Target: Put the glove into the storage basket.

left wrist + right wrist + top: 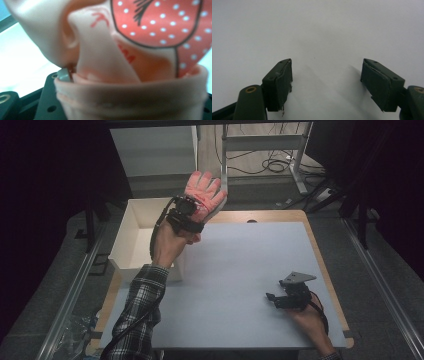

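From the high view, a person in a plaid sleeve [137, 307] is raising the left gripper [186, 211] above the near right corner of a white bin [131, 237], which is sitting at the left edge of the pale table [235, 285]. A pink glove [204, 192] is standing upright on that gripper, fingers spread and pointing away from the bin's rim. The right gripper [276, 299], with its grey three-cornered plate on top, is resting low on the table well to the right of the bin, its jaws pointing left toward it.

In the left gripper view, the glove [130, 62] is crowding the lens: its pale cuff is sitting across the bottom, over the spot where the jaws rise, and a red panel with white dots is hanging above. Only a grey pad corner is peeking out at the cuff's left edge, so whether the jaws are spread inside the glove or pinching it cannot be told.

In the right gripper view, the right gripper [327, 75] is holding its two dark jaws wide apart over the bare table [319, 30], with nothing between them.
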`<act>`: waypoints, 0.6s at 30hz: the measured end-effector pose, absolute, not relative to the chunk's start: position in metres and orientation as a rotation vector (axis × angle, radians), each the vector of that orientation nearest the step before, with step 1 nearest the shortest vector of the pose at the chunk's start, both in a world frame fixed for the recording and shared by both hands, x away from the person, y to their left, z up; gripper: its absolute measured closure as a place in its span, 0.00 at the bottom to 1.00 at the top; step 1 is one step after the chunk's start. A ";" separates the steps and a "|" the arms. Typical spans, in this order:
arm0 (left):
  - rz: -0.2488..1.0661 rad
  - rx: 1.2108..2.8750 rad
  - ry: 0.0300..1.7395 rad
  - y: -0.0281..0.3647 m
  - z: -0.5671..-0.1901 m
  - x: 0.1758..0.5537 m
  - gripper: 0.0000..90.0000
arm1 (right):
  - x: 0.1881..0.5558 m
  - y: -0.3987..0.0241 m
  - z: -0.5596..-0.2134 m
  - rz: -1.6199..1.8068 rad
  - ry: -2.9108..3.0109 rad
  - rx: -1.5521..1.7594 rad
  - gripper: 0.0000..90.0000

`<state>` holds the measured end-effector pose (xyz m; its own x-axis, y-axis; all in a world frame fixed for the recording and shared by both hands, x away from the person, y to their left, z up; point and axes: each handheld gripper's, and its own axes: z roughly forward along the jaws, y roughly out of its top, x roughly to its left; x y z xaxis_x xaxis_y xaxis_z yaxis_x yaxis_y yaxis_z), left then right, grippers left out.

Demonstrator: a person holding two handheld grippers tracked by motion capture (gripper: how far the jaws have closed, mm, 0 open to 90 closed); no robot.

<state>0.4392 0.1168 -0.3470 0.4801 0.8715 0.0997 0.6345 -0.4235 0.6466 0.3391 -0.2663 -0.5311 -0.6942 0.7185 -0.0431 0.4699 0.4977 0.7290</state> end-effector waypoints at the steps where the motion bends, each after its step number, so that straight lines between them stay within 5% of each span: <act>1: 0.586 2.190 1.250 0.120 -0.346 0.439 0.48 | 0.339 -0.266 -0.531 1.020 2.404 0.994 0.29; 18: 0.619 2.045 1.503 0.207 -0.363 0.440 0.47 | 0.339 -0.266 -0.531 1.016 2.402 0.992 0.29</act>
